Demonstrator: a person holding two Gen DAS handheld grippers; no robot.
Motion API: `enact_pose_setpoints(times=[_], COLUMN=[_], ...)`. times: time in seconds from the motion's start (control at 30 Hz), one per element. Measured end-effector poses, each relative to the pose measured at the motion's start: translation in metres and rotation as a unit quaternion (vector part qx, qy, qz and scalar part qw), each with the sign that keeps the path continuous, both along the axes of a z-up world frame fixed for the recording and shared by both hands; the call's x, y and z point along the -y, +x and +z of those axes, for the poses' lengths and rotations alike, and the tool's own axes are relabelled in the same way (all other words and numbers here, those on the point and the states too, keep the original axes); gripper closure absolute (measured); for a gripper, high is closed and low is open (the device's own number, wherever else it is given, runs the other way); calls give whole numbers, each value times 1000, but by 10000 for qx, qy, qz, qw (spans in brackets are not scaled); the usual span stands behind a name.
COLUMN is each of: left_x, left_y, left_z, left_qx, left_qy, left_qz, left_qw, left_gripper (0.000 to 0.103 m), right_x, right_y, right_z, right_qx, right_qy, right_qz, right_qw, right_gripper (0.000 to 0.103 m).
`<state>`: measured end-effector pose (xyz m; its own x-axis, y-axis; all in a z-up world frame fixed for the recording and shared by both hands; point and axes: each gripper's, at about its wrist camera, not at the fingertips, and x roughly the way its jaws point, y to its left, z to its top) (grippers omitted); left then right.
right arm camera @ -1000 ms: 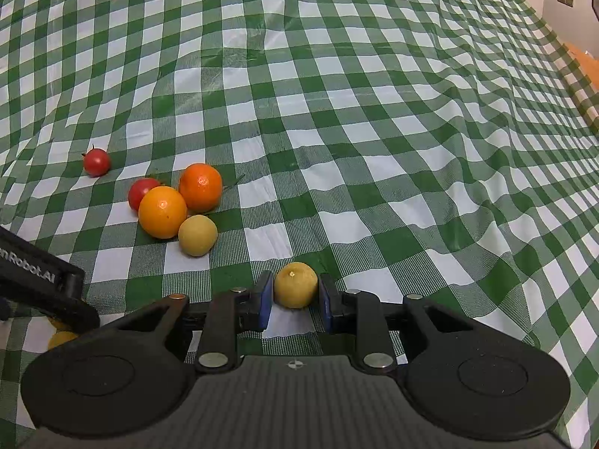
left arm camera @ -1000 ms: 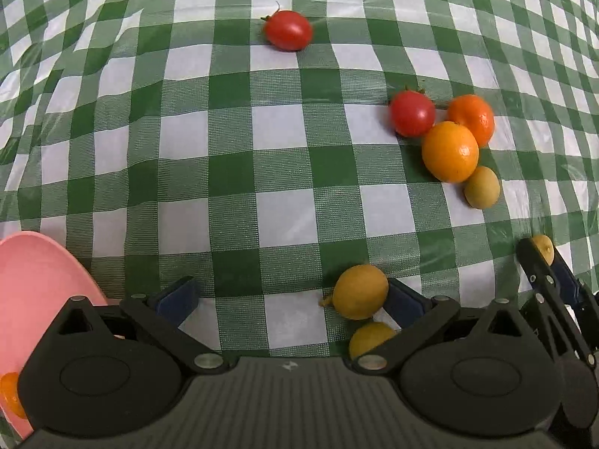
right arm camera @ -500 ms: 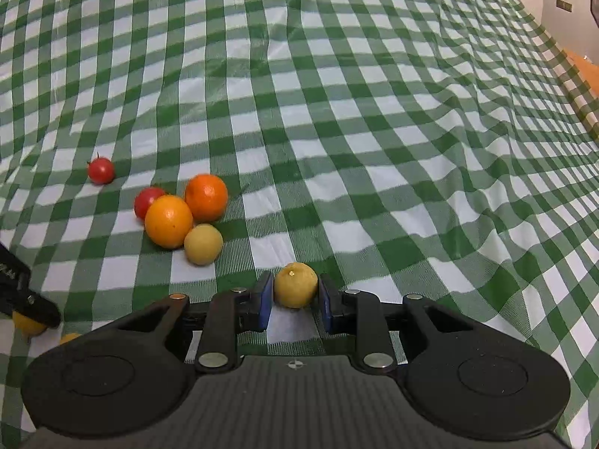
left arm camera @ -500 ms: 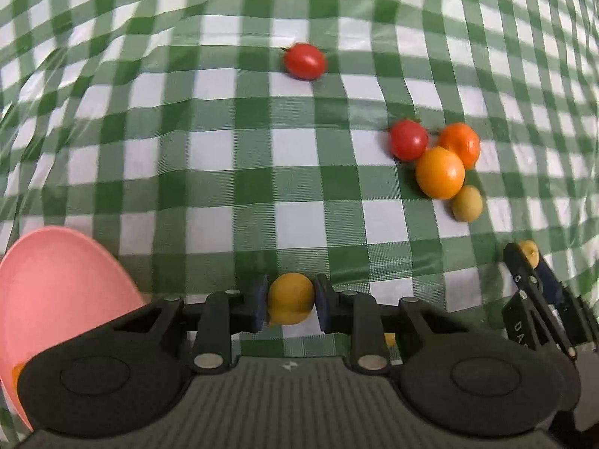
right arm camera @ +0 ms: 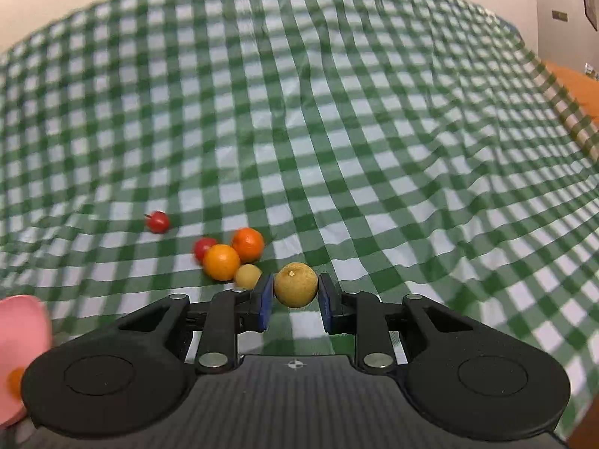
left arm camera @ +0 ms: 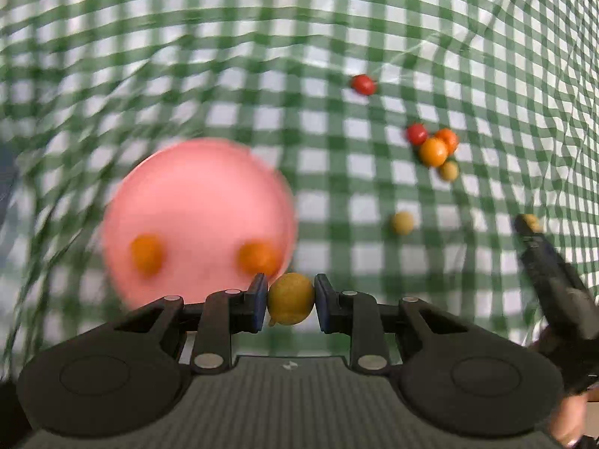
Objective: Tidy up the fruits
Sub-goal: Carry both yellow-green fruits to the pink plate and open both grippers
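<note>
Gripping a yellow fruit between its blue pads, our left tongs hang over the near edge of the pink plate. Our right tongs clench another yellow fruit above the checked cloth.

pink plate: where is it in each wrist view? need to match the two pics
Left wrist: pink plate fills the left-centre, two orange fruits on it, just beyond the left gripper.
Right wrist: only its edge shows, at the lower-left border.
Shared landmark: the cluster of two oranges, a tomato and a small yellow fruit, right of the plate in both views.
</note>
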<state>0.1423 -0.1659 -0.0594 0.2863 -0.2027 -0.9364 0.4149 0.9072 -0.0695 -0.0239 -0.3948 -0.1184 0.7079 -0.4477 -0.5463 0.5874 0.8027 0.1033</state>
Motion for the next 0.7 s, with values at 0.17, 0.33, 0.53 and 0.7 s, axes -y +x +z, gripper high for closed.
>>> enact_pose_setpoints(times=[0.17, 0.33, 0.53, 0.7], left_x=[-69, -117, -150, -174], left_y=[-38, -77, -108, -120], left_z=[16, 34, 47, 49], left_qx=[1, 153, 450, 514], left_qy=[-83, -354, -453, -567], left_qz=[208, 322, 439, 575], left_qw=[9998, 9987, 9970, 9954], left_gripper=[73, 73, 73, 73], right_x=[-55, -107, -169, -201], right_y=[-50, -78, -95, -100], right_z=[31, 56, 77, 84], right_qx=[13, -16, -22, -138], right_qy=[111, 388, 378, 88], right_qz=[591, 1260, 1953, 2259], right_qw=[9982, 9913, 9800, 9740], right_gripper=[77, 77, 77, 77])
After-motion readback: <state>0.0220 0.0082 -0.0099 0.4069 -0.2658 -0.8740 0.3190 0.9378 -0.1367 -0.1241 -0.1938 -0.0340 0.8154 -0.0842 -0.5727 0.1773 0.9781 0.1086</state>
